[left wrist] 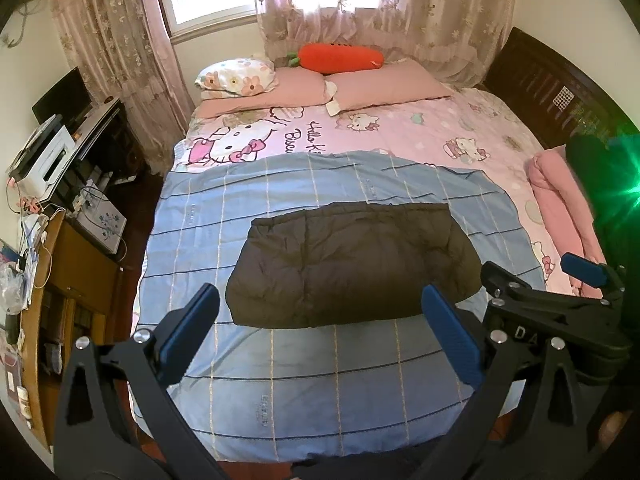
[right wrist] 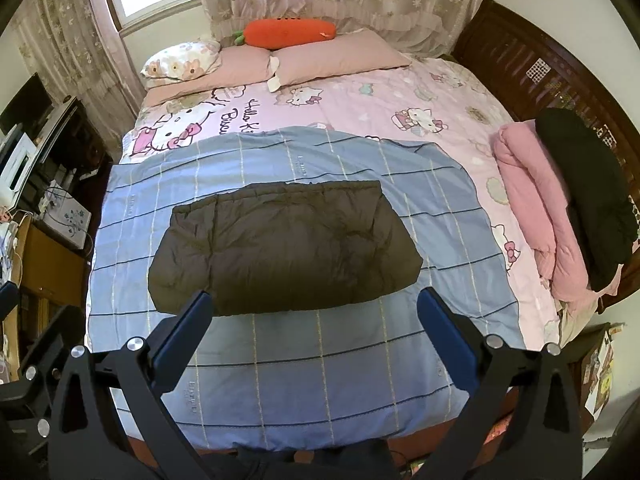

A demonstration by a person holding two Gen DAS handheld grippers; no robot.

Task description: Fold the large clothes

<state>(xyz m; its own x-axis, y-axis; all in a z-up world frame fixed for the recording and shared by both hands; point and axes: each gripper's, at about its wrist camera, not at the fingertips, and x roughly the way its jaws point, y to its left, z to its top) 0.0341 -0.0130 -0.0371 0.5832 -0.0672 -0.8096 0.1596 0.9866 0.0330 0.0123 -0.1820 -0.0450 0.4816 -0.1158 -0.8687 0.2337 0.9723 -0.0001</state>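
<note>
Folded dark brown puffer jacket (left wrist: 352,268) (right wrist: 280,248) is lying mid-bed on a blue checked sheet (left wrist: 304,380) (right wrist: 320,360), while left tool (left wrist: 320,332) and right tool (right wrist: 316,328) are hovering nearside, both spread wide, gripping nothing.

A plush orange carrot cushion (right wrist: 290,33) lies at twelve o'clock above two dusty-pink pillows (right wrist: 340,60), with a floral white pillow (right wrist: 182,61) at eleven. A rolled pink quilt (right wrist: 532,208) sits at three o'clock on the pink cartoon-cat bedsheet (right wrist: 400,112), and a white printer (left wrist: 44,160) stands at nine.
</note>
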